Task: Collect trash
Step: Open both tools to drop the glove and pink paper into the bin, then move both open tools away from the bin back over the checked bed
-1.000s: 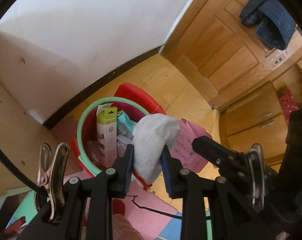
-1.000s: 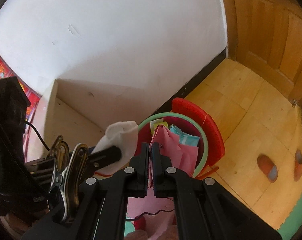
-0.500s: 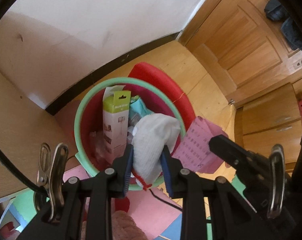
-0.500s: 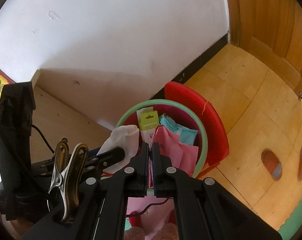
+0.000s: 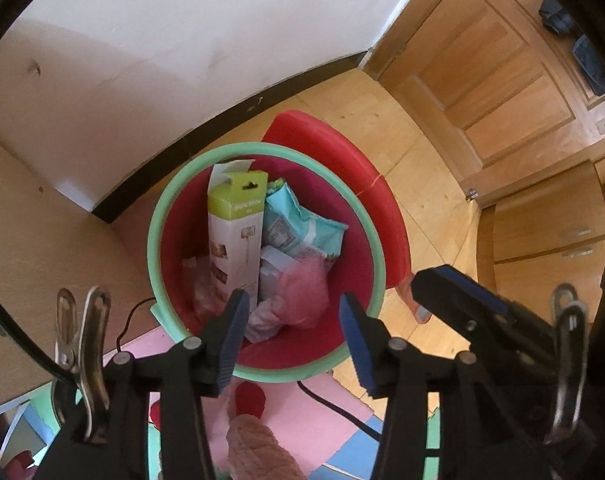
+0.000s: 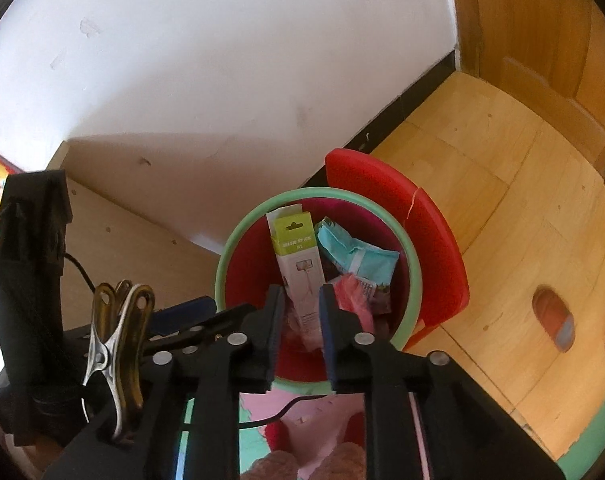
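Both claws hang over a red bin (image 5: 354, 216) with a green rim, which stands on the wooden floor (image 5: 418, 168) near the white wall. The left claw (image 5: 292, 336) points steeply down at the bin; its jaws are opening, well apart, with nothing between them and no pad pressing on anything. The right claw (image 6: 300, 332) is also opening, its jaws a narrow gap apart, and nothing is gripped there either. Inside the bin the trash is piled up: a tall white box with a lime-green top (image 5: 234, 236) stands upright at about 10 o'clock, a light blue packet (image 5: 302, 228) leans at about 1 o'clock, and crumpled pink paper (image 5: 302, 296) lies near the middle toward 6 o'clock, partly over something white. A red lid (image 5: 342, 168) stands behind the bin from 12 to 3 o'clock, touching its rim. In the right wrist view, a pair of slippers (image 6: 554, 320) lies on the floor at 3 o'clock, well apart from the bin. Coloured foam mats (image 5: 314, 412) and a black cable (image 5: 334, 404) lie just below the bin at 6 o'clock.
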Available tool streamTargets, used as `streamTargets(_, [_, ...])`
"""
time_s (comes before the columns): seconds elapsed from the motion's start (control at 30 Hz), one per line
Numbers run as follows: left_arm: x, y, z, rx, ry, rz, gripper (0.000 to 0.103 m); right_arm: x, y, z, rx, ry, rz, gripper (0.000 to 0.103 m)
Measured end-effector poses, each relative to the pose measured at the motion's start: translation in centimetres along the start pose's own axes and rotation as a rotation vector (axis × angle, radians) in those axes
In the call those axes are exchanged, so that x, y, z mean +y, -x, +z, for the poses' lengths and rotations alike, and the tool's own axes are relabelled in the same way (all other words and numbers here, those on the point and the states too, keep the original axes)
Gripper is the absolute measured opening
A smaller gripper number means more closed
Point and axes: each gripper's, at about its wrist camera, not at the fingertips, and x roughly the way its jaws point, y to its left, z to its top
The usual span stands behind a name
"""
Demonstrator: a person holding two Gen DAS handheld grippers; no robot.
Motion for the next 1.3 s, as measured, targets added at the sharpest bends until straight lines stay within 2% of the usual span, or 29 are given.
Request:
streamTargets(0.07, [0.1,0.1,0.0,-0.001,0.006,0.004,0.05,-0.1,0.0,0.1,0.0,-0.009,0.002,0.027])
streamTargets(0.47, [-0.5,2.6,-0.8,-0.032,0.007,-0.007,0.05,0.8,2.0,-0.3,-0.017,0.027,-0.013,0.028])
streamTargets(0.6, [-1.0,3.7,-1.1,-0.047,-0.024,0.005,0.05,1.1,2.9,-0.5,-0.022,0.034,-0.017,0.029])
streamTargets(0.7, [-1.3,4.7,-1.6,-0.06,-0.037,0.003,0.05,1.1,4.0,-0.8,-0.041,0.032,-0.023,0.032])
streamTargets(1.3, [-1.5,13.1,-3.9,-0.162,-0.054,-0.061,0.05,4.0,10.6,-2.1,-0.143,0.065,-0.018,0.033])
